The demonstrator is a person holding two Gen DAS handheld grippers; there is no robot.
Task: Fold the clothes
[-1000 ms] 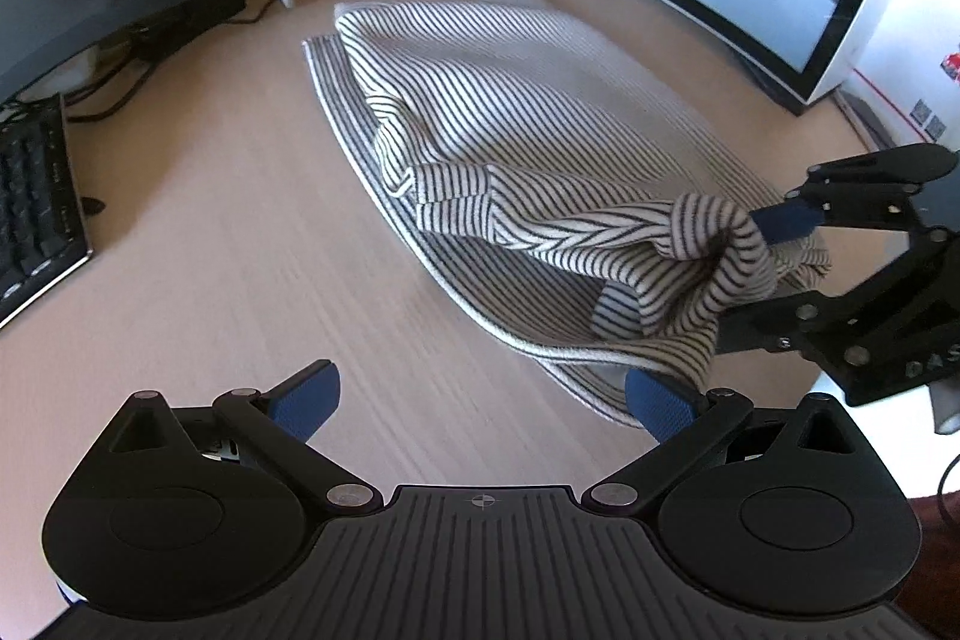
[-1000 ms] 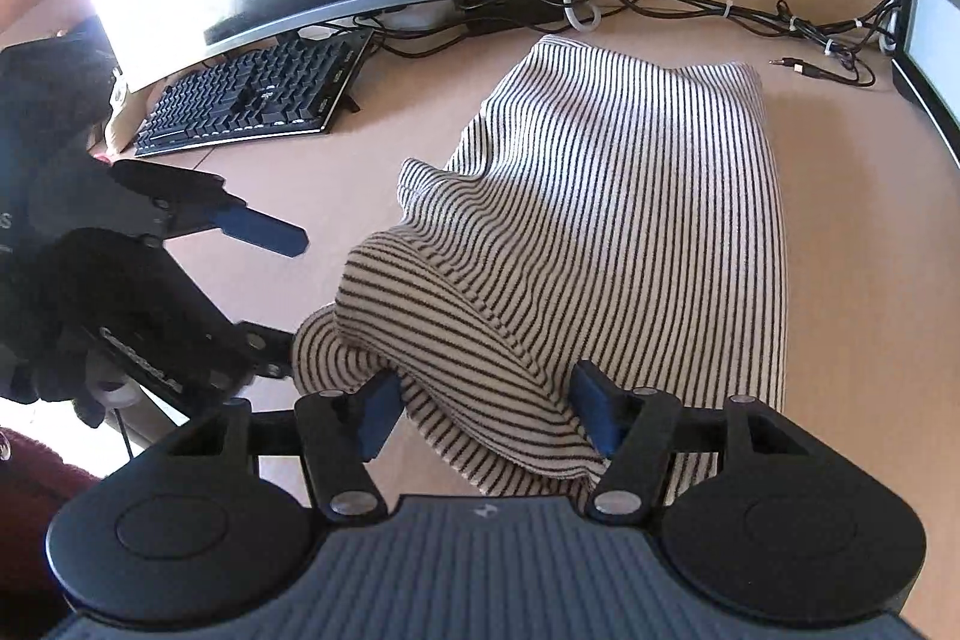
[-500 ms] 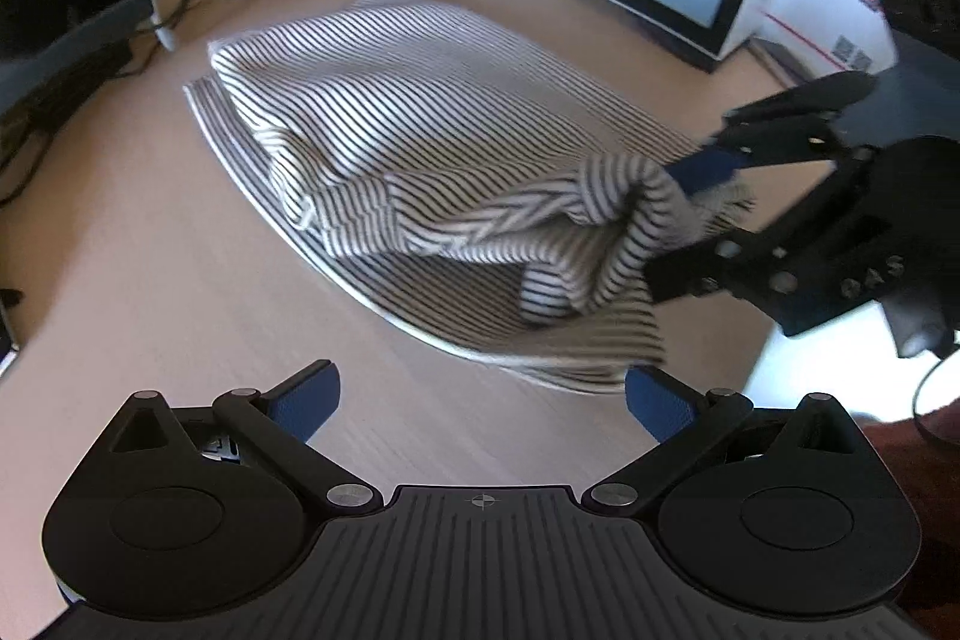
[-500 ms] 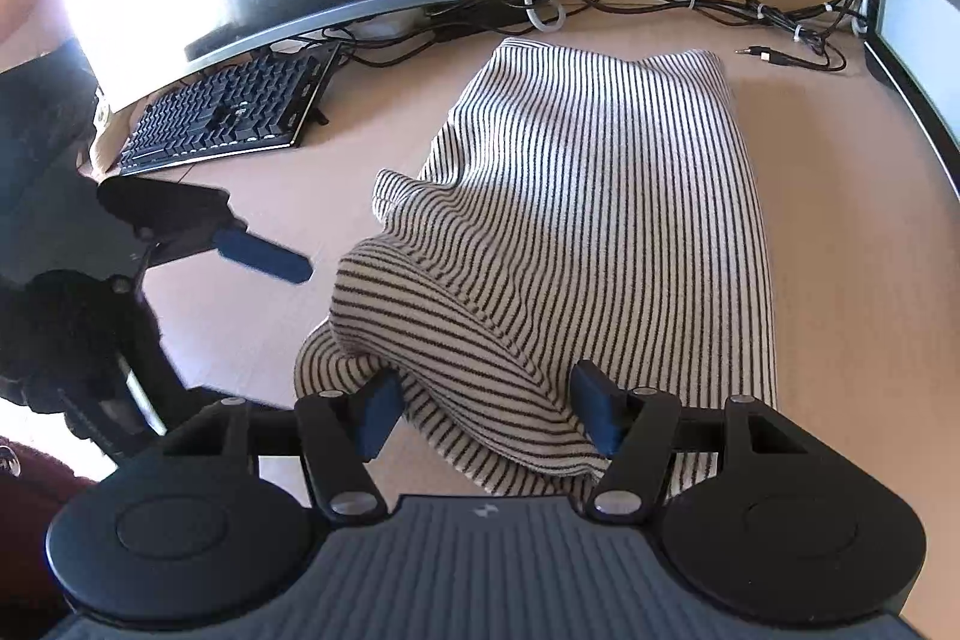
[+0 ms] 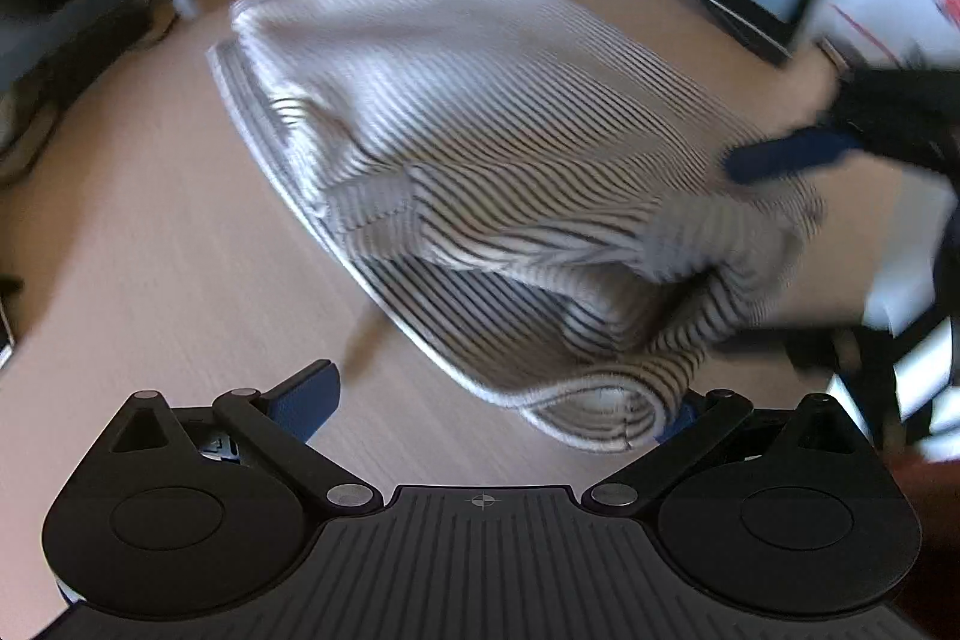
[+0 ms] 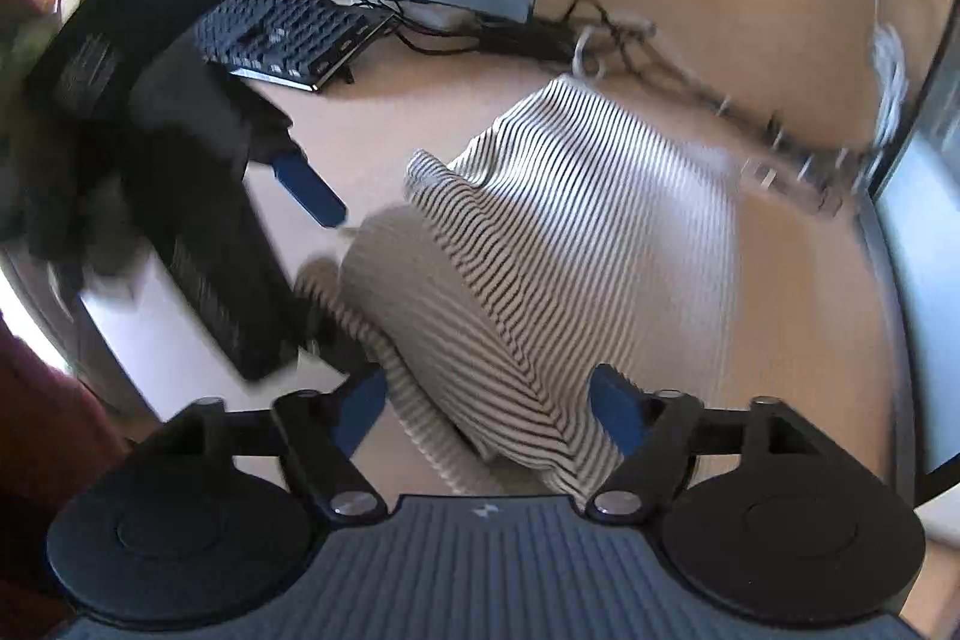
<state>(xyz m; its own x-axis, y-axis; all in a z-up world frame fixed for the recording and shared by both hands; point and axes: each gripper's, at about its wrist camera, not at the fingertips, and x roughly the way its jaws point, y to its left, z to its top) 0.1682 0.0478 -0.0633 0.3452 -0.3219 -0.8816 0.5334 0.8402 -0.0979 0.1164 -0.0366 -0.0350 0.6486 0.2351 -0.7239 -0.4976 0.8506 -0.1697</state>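
Between our right jaws: ribbed striped sweater (image 6: 540, 280), bunched fold, jaws just widening, pads clear.
Right gripper (image 6: 492, 400): released.
Left gripper (image 5: 498, 400): spread wide, sweater's rolled hem by our right pad.

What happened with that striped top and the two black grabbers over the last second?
The right gripper has just been opening its jaws; the bunched end of the cream, black-striped knit top sits loosely between them, no longer pinched. The left gripper moved closer to the near hem, open. The top's main body stayed on the pale wooden desk.
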